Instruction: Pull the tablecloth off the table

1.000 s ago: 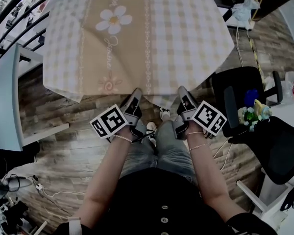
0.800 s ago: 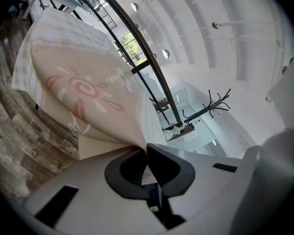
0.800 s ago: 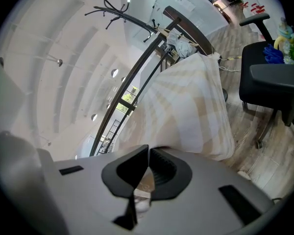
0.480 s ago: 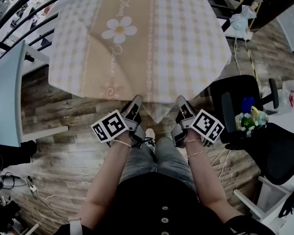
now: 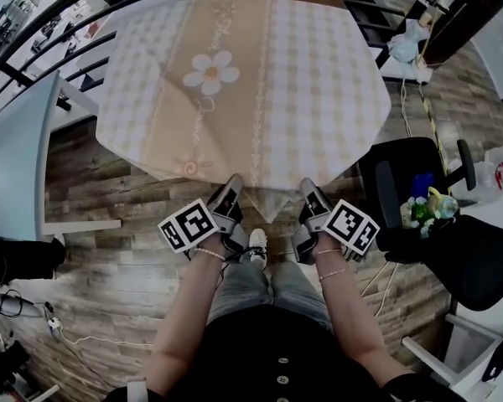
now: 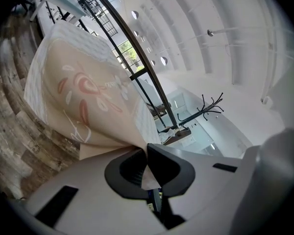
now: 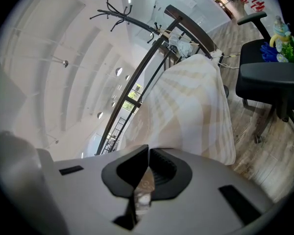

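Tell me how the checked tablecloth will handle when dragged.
Probably floppy: the tablecloth sags and folds between the left gripper and right gripper. Likely light, since two pinched edges lift it. It may slide easily; nothing stands on it.

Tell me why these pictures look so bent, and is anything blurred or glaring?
Head view: wide lens bows the floor planks; light dim and even, the tablecloth sharp. Left gripper view: fisheye circle with black corners, railing curved, ceiling washed out. Right gripper view: same round frame, bright ceiling; tablecloth nearest the lens is soft.
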`<act>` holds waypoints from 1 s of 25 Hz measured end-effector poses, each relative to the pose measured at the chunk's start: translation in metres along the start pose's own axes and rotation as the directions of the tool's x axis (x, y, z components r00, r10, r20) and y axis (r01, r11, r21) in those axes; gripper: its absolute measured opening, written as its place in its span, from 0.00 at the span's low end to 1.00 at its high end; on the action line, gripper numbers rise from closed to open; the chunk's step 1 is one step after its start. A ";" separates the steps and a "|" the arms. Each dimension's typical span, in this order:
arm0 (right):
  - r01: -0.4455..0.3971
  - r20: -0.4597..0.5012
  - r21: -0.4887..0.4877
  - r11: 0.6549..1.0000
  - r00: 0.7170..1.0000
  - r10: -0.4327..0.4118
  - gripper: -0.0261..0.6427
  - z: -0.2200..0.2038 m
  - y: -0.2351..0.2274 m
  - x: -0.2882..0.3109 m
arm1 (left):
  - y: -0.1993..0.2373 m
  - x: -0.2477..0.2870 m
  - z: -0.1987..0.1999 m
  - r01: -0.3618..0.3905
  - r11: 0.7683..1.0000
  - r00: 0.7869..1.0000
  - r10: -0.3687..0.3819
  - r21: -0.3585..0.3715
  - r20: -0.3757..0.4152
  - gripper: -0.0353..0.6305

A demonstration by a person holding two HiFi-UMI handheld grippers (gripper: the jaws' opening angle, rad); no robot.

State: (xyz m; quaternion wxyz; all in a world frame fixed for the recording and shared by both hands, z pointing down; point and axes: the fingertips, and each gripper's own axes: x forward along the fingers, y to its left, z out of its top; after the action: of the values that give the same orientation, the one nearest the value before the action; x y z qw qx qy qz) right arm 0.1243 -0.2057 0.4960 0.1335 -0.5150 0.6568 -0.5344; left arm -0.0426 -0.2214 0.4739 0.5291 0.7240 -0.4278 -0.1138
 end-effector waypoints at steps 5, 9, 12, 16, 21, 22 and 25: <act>-0.029 -0.001 -0.017 0.999 1.000 0.029 0.08 -0.008 0.006 -0.034 | -0.016 -0.025 -0.020 0.010 1.000 0.999 -0.010 0.007 0.035 0.08; -0.043 -0.012 -0.032 0.999 0.999 0.042 0.08 -0.015 0.005 -0.055 | -0.025 -0.041 -0.035 0.008 1.000 0.998 -0.009 0.016 0.059 0.08; -0.060 -0.013 -0.040 0.997 0.998 0.059 0.08 -0.022 0.007 -0.069 | -0.033 -0.054 -0.043 0.010 0.999 0.997 -0.013 0.039 0.077 0.08; -0.074 -0.015 -0.047 0.996 0.997 0.074 0.08 -0.034 0.006 -0.091 | -0.042 -0.074 -0.059 0.013 0.998 0.995 -0.020 0.068 0.097 0.08; -0.094 -0.015 -0.062 0.994 0.996 0.093 0.08 -0.045 0.009 -0.120 | -0.055 -0.098 -0.077 0.022 0.995 0.992 -0.034 0.093 0.121 0.08; -0.097 -0.013 -0.065 0.993 0.995 0.096 0.08 -0.047 0.009 -0.125 | -0.057 -0.103 -0.081 0.025 0.995 0.991 -0.037 0.095 0.125 0.08; -0.106 -0.017 -0.080 0.991 0.994 0.105 0.08 -0.053 0.010 -0.141 | -0.062 -0.116 -0.094 0.026 0.995 0.990 -0.039 0.097 0.132 0.08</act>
State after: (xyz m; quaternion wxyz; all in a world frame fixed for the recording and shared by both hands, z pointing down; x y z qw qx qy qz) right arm 0.1417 -0.0616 0.4556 0.1363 -0.4812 0.7048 -0.5031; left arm -0.0241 -0.0684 0.4259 0.4623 0.7458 -0.4553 -0.1504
